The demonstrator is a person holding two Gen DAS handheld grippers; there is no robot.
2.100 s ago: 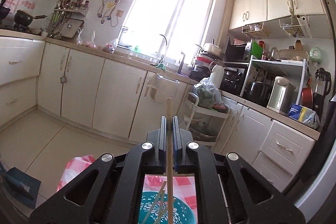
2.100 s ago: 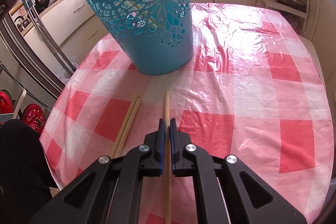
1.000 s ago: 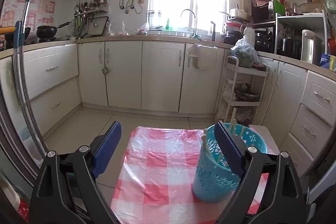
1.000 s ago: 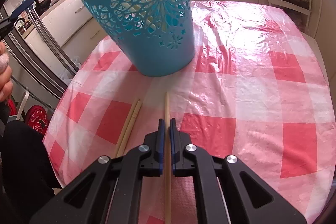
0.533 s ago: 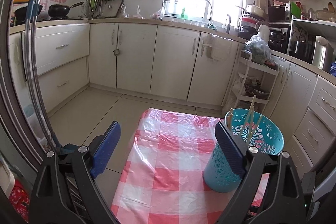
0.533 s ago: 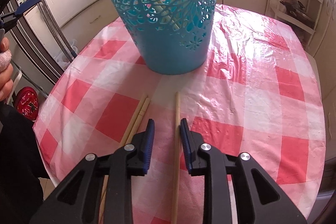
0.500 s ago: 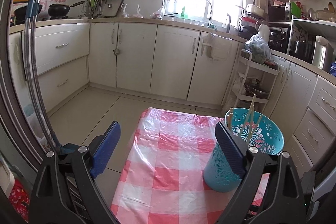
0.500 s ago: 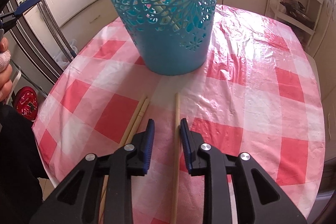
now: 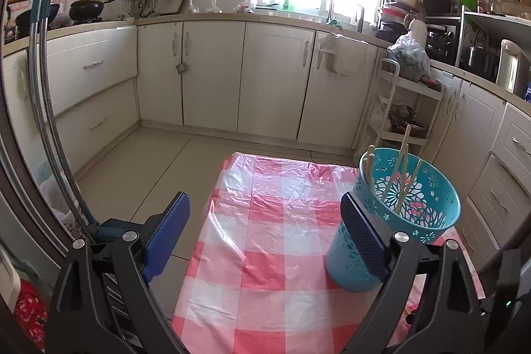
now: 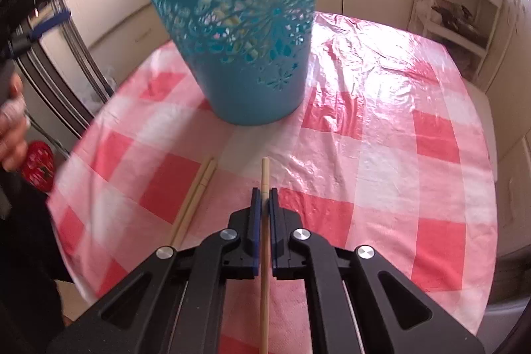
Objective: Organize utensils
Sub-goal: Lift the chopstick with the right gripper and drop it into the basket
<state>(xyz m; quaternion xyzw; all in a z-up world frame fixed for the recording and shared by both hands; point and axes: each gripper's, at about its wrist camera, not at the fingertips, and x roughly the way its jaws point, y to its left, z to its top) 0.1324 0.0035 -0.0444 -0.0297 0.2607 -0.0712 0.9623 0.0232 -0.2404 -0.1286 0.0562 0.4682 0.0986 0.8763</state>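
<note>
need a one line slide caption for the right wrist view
Right gripper, its jaws just closed on a single chopstick, faces the teal basket across the checked tablecloth; two more chopsticks lie alongside.

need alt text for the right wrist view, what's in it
The right gripper has its jaws shut on a single wooden chopstick over a pink-and-white checked tablecloth. Two more chopsticks lie side by side on the cloth to its left, and a blue cut-out basket stands just beyond them.
</note>
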